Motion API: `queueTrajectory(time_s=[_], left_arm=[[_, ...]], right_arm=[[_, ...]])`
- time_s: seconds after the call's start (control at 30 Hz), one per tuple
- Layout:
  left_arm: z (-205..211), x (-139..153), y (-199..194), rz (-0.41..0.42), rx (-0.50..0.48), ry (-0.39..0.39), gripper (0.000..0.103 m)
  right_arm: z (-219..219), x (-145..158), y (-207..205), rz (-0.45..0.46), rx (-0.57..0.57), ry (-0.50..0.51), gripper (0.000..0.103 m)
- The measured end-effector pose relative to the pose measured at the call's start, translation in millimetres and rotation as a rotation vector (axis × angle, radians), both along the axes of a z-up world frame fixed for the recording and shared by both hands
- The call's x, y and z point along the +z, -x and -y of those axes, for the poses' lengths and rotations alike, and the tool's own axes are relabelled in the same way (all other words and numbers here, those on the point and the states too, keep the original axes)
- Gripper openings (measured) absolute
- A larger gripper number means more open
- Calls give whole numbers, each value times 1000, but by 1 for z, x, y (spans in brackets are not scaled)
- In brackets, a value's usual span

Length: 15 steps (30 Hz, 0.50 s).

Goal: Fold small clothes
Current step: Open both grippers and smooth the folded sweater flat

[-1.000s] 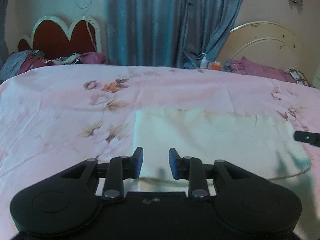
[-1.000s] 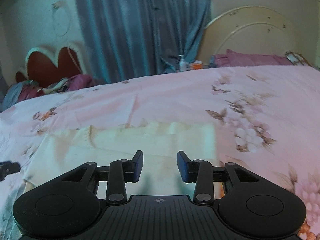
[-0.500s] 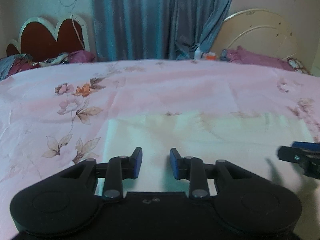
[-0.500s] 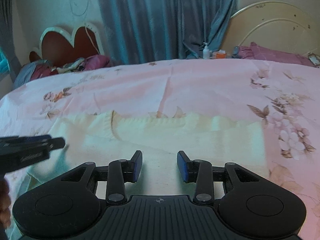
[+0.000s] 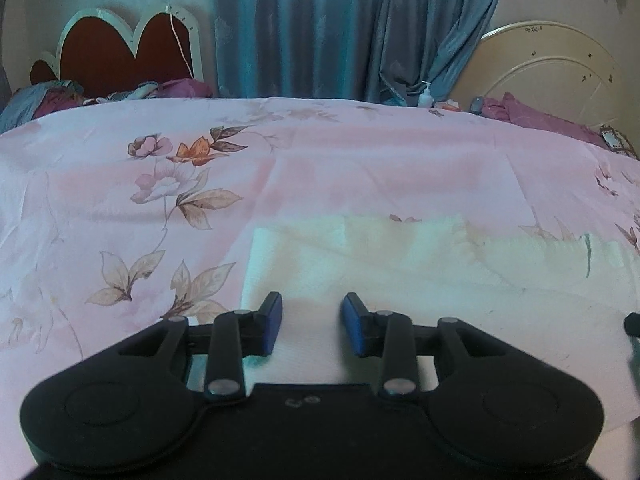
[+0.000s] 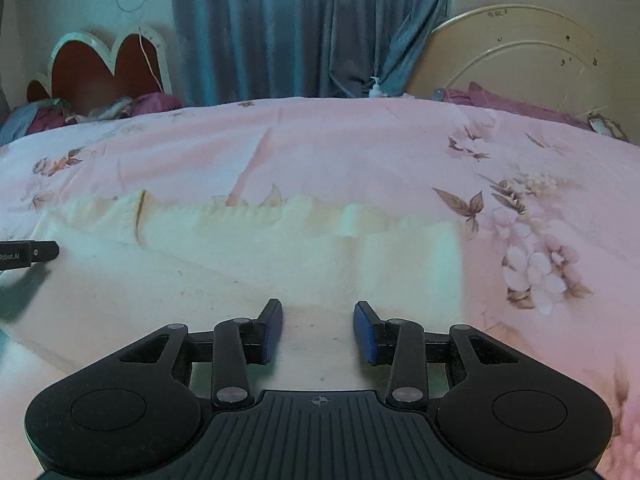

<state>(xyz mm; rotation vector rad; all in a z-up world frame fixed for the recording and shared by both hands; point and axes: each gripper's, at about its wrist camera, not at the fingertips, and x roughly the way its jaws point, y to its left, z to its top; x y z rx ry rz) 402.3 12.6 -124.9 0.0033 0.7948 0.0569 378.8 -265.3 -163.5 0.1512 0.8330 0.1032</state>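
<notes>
Now we hold the left tool, jaws opening and empty, and the right tool, jaws apart, over the cream garment flat on the bed; pinching the bedsheet too would drag it.

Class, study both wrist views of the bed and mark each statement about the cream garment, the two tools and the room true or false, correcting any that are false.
1. The cream garment lies spread flat on the pink floral bedsheet. True.
2. The left tool is clamped on a fold of the garment. False: its jaws are opening, with nothing pinched between them.
3. The right tool has a gap between its blue pads. True.
4. The curtain behind the bed is bright red. False: it is blue-grey.
5. A heart-shaped headboard stands at the far left. True.
</notes>
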Motion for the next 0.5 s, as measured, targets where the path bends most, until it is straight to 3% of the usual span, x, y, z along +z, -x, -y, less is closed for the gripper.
queueTrajectory(time_s=[0.2, 0.4, 0.5], left_arm=[[4, 2, 1, -10, -13, -40, 36], [3, 4, 1, -24, -13, -59, 41], [6, 6, 4, -27, -12, -75, 42]], right_arm=[[0, -4, 18, 6, 39, 59, 38], [12, 7, 31, 13, -4, 5, 39], [11, -2, 36, -13, 12, 42, 38]])
